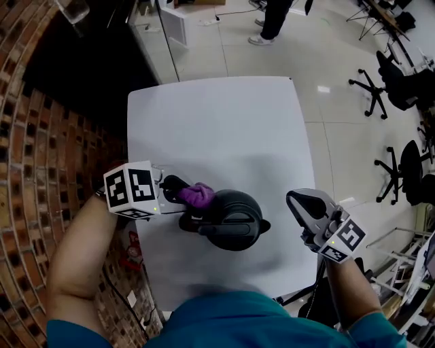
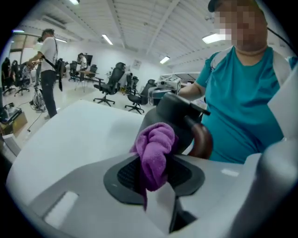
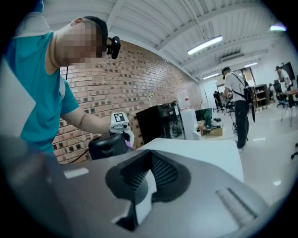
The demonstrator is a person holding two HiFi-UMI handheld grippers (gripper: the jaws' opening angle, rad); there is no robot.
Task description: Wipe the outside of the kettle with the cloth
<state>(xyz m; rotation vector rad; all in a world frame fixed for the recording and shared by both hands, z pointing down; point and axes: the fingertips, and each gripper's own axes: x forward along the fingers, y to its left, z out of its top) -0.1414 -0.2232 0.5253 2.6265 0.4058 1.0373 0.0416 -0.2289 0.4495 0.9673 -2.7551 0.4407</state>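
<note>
A dark grey kettle (image 1: 231,219) stands on the white table (image 1: 217,129) near its front edge, its brown-tinted handle (image 2: 201,139) turned toward me. My left gripper (image 1: 178,194) is shut on a bunched purple cloth (image 1: 197,196), pressed against the kettle's left side; the left gripper view shows the cloth (image 2: 155,151) pinched between the jaws with the kettle (image 2: 174,114) right behind it. My right gripper (image 1: 304,204) hovers at the table's right edge, clear of the kettle, shut with nothing in it. In the right gripper view the kettle (image 3: 107,145) is at the left.
A brick wall (image 1: 30,156) runs along the left. Black office chairs (image 1: 387,81) stand on the tiled floor at the right, and a person (image 1: 272,20) stands beyond the table's far end. A black cabinet (image 3: 160,123) sits by the wall.
</note>
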